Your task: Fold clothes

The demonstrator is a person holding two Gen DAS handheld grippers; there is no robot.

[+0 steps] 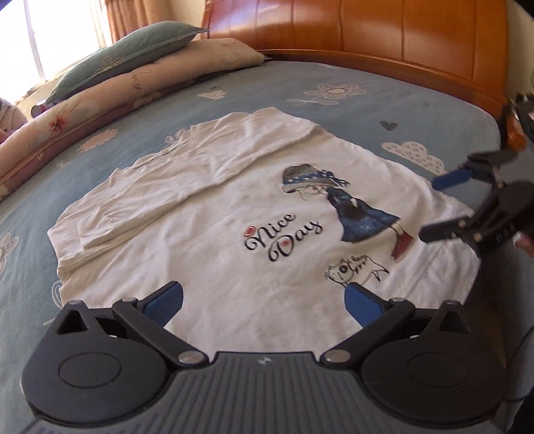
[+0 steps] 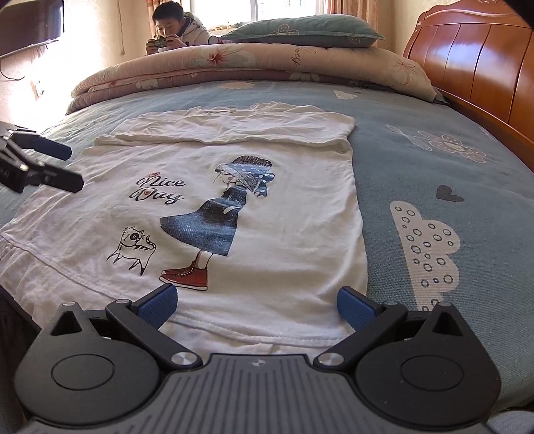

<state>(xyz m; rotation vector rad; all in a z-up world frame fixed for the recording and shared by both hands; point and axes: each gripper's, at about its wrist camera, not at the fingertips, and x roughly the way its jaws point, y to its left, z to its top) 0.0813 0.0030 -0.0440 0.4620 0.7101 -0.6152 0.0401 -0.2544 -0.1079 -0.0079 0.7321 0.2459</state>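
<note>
The bed (image 2: 434, 160), covered by a blue-grey sheet printed with flowers, clouds and hearts, fills both views. A polished wooden headboard (image 1: 367, 30) runs along one side of it. A folded floral quilt (image 2: 267, 63) lies along the far edge of the mattress, and a green pillow (image 2: 300, 31) rests on top of the quilt. Beyond the quilt a person (image 2: 177, 30) in a pale jacket holds a small object in both hands; behind are curtains and a bright window.

The white T-shirt (image 2: 267, 207) lies flat near the middle of the sheet, print side up, showing a girl in a blue dress and red shoes, a small cat, and the words "Nice Day". Its far side is folded over onto the body, with the sleeve (image 1: 187, 167) lying on top of that fold. The stitched hem lies nearest the right wrist camera. Nothing rests on the shirt.

The right gripper (image 2: 257, 305) hovers over the hem, its blue-padded fingers spread wide and holding nothing; the same tool enters the left wrist view from the right edge (image 1: 437, 207). The left gripper (image 1: 263, 300) is likewise spread wide over the shirt's near edge and empty, and it appears at the left edge of the right wrist view (image 2: 71, 167).
</note>
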